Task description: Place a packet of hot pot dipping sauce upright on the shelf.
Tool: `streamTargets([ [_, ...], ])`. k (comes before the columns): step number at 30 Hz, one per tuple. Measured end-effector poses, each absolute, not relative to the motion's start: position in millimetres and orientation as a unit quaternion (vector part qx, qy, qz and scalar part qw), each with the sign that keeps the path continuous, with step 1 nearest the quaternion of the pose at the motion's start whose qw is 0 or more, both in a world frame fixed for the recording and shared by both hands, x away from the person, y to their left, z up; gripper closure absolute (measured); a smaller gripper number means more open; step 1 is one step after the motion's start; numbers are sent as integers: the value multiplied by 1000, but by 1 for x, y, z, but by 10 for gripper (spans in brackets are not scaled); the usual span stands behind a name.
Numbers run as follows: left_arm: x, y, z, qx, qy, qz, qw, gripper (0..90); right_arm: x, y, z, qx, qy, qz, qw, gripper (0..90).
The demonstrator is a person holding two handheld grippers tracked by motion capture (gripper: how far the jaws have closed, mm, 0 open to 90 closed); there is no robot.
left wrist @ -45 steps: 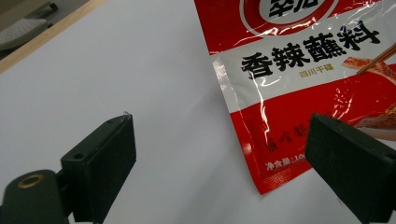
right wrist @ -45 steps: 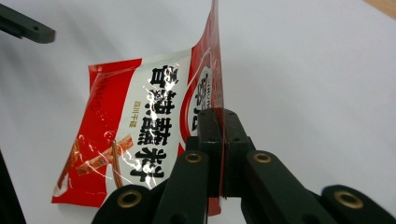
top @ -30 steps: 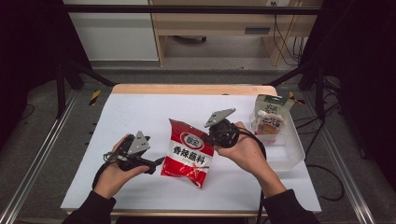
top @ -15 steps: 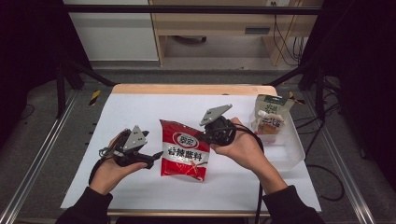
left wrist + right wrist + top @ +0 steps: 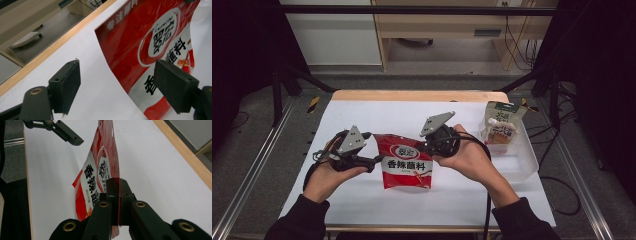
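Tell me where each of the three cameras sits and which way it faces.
High view: above the person's side, facing forward and down on the white table; both forearms and hands show.
Left gripper view: rides the left gripper, looking along its spread fingers at the red packet.
Right gripper view: rides the right gripper, whose fingers clamp the packet's edge.
Shared: all views show the red packet and table.

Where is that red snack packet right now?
In the high view the red packet hangs near the middle of the white table, between the two claws: the right claw pinches its top edge, and the open left claw sits beside its left edge.
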State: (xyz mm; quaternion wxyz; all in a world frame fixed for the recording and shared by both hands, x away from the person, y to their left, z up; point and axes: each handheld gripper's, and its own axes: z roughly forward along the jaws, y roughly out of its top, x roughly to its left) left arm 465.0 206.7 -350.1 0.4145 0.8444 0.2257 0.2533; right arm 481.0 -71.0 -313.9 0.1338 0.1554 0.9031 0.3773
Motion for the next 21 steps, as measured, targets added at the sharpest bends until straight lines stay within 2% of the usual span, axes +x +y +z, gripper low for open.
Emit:
streamTargets([
  [9, 471, 206, -347, 846, 214, 245, 423, 308, 478, -67, -310, 142, 904, 382, 131, 900],
  [21, 475, 199, -347, 861, 186, 204, 428, 577, 476, -66, -307, 133, 908, 376, 126, 900],
])
